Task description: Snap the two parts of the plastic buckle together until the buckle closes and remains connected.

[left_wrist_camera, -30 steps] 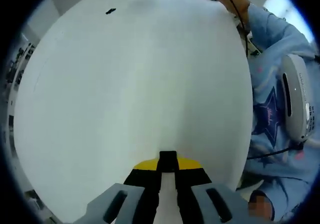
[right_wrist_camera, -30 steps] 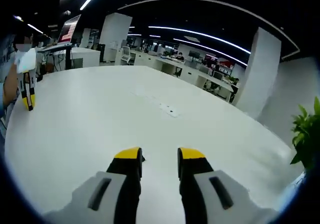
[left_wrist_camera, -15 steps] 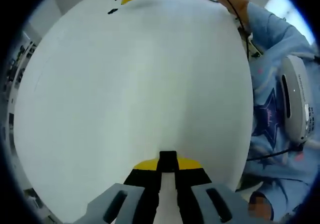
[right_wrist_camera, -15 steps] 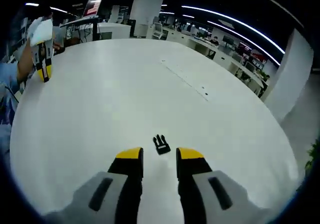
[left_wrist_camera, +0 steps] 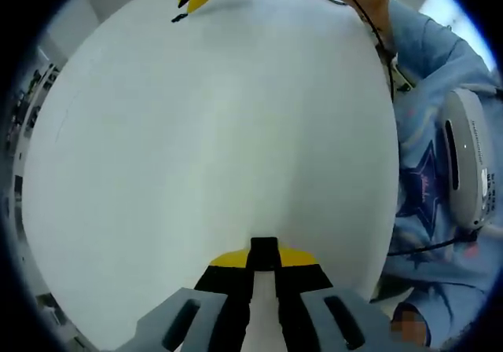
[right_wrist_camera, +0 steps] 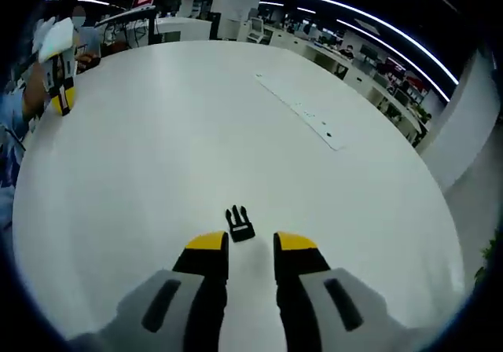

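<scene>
One buckle part [left_wrist_camera: 263, 250] pinched in left jaws, another [right_wrist_camera: 239, 222] (pronged) just ahead of the right's parted, empty jaws.

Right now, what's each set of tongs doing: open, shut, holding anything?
Left tongs: shut on a black buckle part.
Right tongs: open, empty, just short of the pronged buckle part on the table.

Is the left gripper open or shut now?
Shut on a buckle part: the left gripper has its jaws close together, with the black piece between their yellow tips.

Opposed tongs-mounted views across table [right_wrist_camera: 157, 132]
</scene>
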{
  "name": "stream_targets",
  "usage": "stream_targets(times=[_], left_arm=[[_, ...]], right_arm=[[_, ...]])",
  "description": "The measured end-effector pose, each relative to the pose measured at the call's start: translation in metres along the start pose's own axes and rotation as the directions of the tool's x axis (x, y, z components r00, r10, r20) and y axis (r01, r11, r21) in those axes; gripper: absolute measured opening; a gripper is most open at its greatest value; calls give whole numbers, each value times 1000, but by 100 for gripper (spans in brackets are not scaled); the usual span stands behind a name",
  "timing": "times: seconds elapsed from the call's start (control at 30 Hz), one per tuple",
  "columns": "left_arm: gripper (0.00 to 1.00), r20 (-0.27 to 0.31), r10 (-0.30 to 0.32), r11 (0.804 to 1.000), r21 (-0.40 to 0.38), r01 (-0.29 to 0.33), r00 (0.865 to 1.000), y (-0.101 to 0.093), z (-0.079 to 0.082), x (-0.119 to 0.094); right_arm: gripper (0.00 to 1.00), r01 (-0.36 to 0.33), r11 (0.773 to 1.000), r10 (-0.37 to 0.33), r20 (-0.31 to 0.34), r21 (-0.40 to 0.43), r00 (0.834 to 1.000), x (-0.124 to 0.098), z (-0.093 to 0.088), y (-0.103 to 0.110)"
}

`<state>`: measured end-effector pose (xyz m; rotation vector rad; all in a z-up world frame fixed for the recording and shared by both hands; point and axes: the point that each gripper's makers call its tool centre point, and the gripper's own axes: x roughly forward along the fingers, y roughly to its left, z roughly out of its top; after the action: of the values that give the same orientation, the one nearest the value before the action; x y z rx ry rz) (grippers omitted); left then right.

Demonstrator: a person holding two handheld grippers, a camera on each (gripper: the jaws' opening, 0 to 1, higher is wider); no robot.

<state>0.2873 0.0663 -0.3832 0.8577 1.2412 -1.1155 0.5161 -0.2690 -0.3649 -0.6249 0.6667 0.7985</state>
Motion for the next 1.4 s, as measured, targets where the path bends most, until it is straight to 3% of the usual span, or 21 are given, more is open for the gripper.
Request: stream_targets(times=[0.3, 0.43, 0.47, 1.03, 1.4], left_arm=[[9, 8, -2, 1000, -3, 2, 1000, 0, 0, 0], [9, 9, -4, 1000, -5, 4, 1000, 1, 1, 0], [9, 8, -4, 1000, -6, 4, 1000, 1, 0, 1], [9, 17, -11, 1000, -15, 12, 1000, 1, 0, 1], [9, 7, -13, 1000, -15, 13, 1000, 1, 0, 1]], right_arm=[[23, -58, 998, 58, -12, 0, 998, 7, -2, 3], [20, -78, 997, 78, 4, 12, 997, 10, -1, 0], [18, -110, 993, 109, 19, 34, 994, 11, 0, 2], [18, -194, 976, 194, 11, 93, 981, 15, -1, 0], [18, -215, 973, 214, 24, 83, 977, 13, -2, 9]])
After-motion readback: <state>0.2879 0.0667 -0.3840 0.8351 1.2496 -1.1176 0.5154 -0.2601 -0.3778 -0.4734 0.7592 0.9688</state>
